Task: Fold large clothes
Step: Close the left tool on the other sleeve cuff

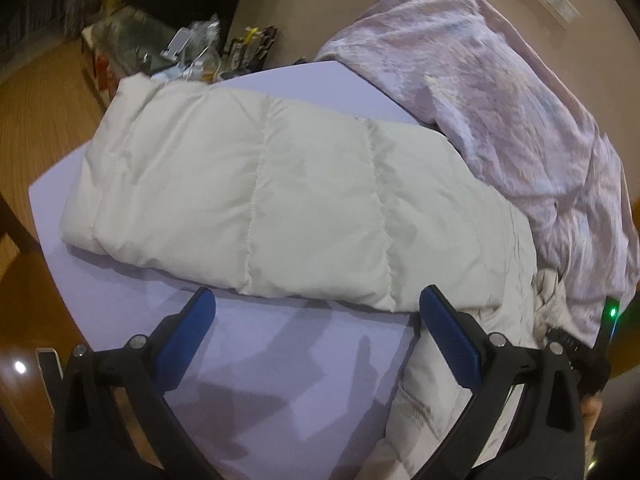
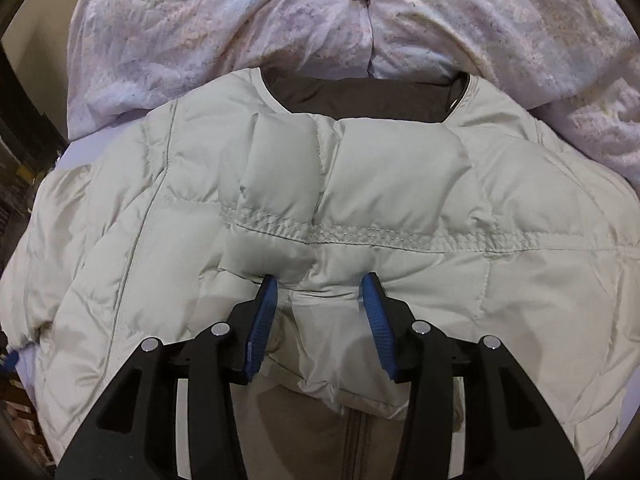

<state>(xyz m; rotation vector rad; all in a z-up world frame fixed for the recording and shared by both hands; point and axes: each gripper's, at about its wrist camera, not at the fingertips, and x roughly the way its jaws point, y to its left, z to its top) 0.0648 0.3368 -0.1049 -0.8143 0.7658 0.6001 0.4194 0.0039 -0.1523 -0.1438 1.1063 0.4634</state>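
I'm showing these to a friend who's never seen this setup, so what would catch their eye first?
The puffy cream down jacket fills the middle, spread on the lavender table with one sleeve stretched sideways. Behind it lies a rumpled pink floral quilt. The right tool stands open over the jacket's front; the left tool is open by the sleeve.

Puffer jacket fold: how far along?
Early. The cream puffer jacket lies spread on the lavender sheet, one sleeve still stretched out sideways. The right claw straddles a fabric bunch mid-body, jaws apart; the left claw is open, empty. Folding the body remains.
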